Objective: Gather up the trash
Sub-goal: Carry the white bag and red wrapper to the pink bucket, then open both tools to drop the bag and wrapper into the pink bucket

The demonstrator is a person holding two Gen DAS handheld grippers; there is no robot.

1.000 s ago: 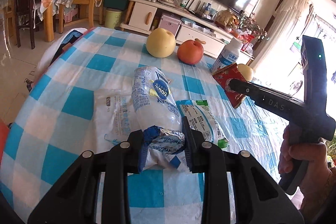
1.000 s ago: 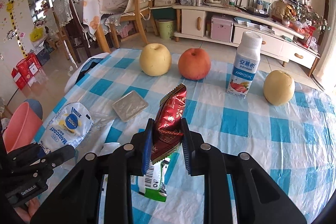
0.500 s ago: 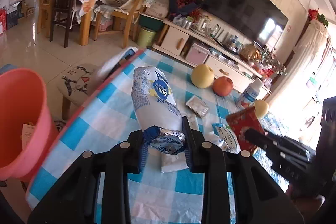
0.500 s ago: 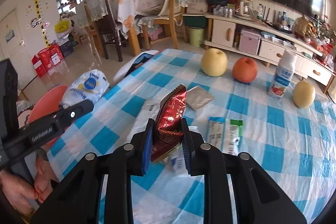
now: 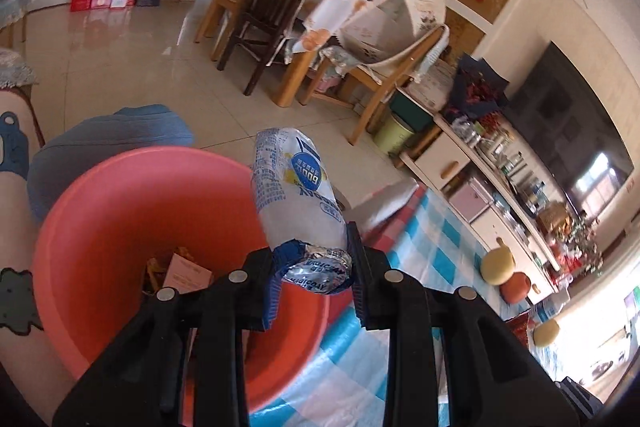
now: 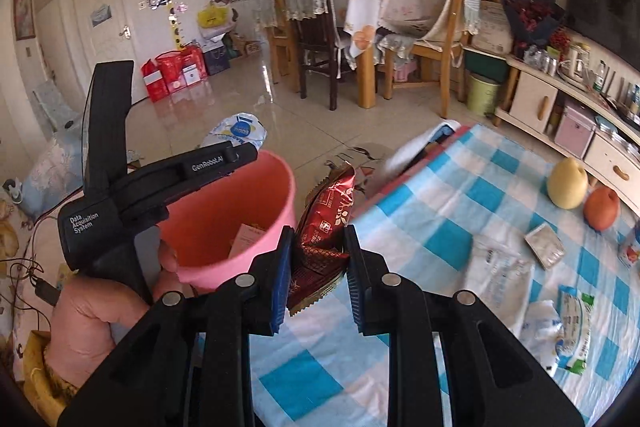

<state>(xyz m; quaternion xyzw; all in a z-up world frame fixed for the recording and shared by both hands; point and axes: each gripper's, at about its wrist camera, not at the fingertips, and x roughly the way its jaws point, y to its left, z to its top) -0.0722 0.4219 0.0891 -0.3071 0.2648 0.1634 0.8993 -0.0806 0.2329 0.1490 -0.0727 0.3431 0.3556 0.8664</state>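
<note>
Bright daylight throughout. Glare blows out lower right corner of left wrist view, beyond blue-and-white checked tablecloth (image 5: 424, 239). Glossy beige floor tiles (image 6: 276, 95) mirror window light. Heavy fisheye bending, dark vignette at corners. Slight motion blur along tablecloth edge; far shelves soft.

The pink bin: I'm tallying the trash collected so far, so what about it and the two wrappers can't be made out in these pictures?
- Pink bin, left wrist view: the left tongs and white wrapper cover much of the inside; only some paper scraps show.
- Right wrist view: the bin's near wall and the hand hide its bottom.
- Red wrapper: its lower end is hidden between the right tongs.
- Print on both wrappers: too small to read fully.
</note>
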